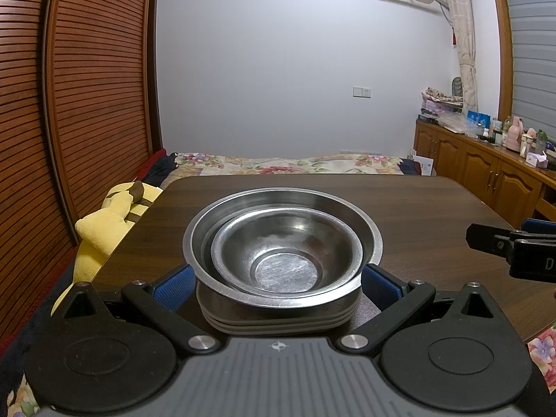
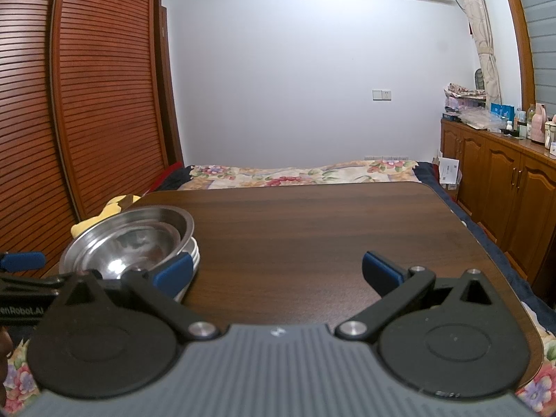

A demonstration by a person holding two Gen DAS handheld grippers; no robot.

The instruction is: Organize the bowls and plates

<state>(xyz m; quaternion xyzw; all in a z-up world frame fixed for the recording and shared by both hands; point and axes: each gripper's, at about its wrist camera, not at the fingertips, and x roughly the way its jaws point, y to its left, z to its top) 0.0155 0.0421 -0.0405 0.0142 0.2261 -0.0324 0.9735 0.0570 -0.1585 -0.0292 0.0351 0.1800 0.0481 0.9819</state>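
Nearest the left wrist cam, the left gripper is seen w/ its blue fingers spread wide on either side of a stack: a small steel bowl nested in a larger steel bowl, both set on piled plates on the dark wood desk. Whether the pads touch the stack cannot be told. The right gripper is held w/ fingers spread over bare desk, nothing between them, the stack just beside its left finger; a yellow plush toy is seen off the desk's left edge.
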